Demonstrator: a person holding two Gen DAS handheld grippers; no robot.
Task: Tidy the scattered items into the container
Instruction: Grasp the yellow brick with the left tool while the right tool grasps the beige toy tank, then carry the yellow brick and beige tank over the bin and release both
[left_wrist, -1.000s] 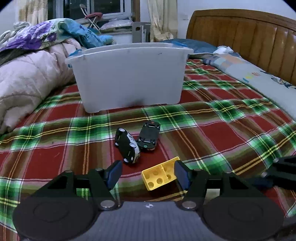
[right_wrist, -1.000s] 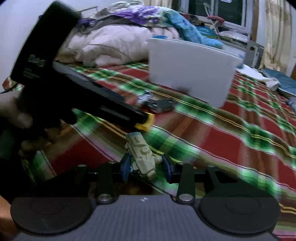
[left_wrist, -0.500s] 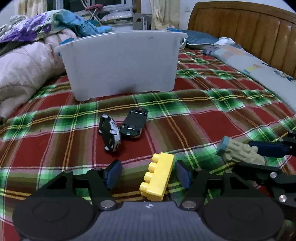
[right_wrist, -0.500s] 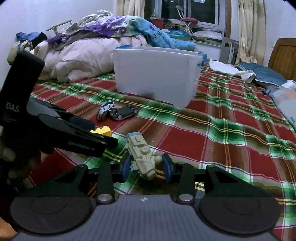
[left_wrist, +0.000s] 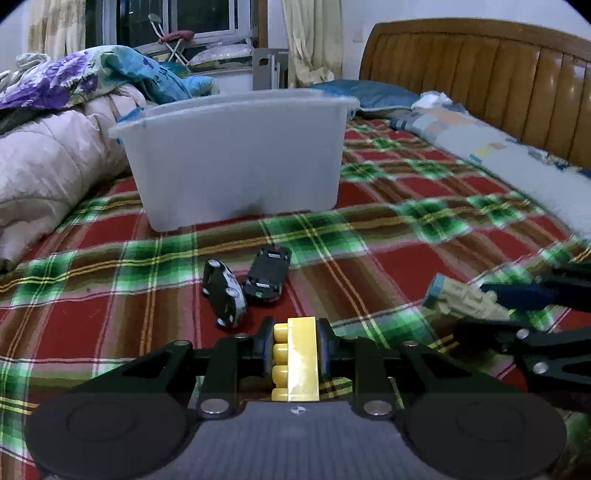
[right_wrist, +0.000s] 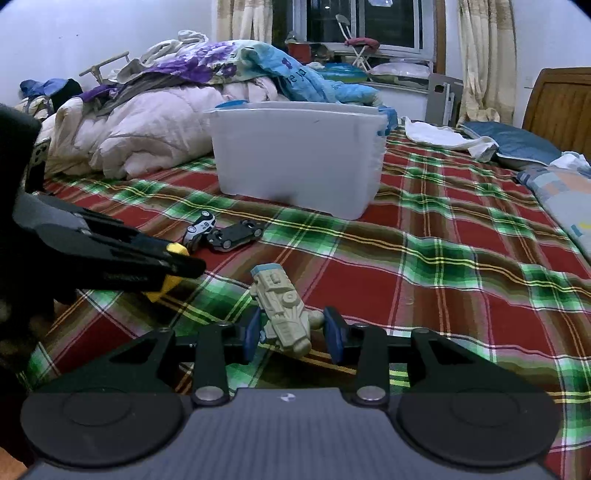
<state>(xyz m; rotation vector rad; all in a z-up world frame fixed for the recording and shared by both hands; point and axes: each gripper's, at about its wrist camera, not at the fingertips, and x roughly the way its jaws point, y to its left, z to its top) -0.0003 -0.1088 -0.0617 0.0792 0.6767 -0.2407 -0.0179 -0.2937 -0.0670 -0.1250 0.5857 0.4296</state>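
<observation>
My left gripper (left_wrist: 294, 345) is shut on a yellow toy brick (left_wrist: 297, 360), held just above the plaid bedspread. My right gripper (right_wrist: 291, 330) is shut on a beige toy vehicle (right_wrist: 282, 312); it also shows at the right of the left wrist view (left_wrist: 465, 299). The white plastic bin (left_wrist: 236, 158) stands ahead on the bed, also in the right wrist view (right_wrist: 299, 155). Two small toy cars, a black-and-white one (left_wrist: 224, 293) and a dark overturned one (left_wrist: 267, 273), lie between me and the bin. The left gripper with the brick (right_wrist: 171, 266) shows at the left of the right wrist view.
A heap of quilts and clothes (left_wrist: 48, 147) lies left of the bin. A wooden headboard (left_wrist: 491, 81) and pillows (left_wrist: 509, 162) line the right side. The plaid bedspread (right_wrist: 443, 266) stretches to the right of the bin.
My left gripper has closed on the yellow brick, which was loose between open fingers before. My right gripper keeps its hold on the beige toy vehicle.
</observation>
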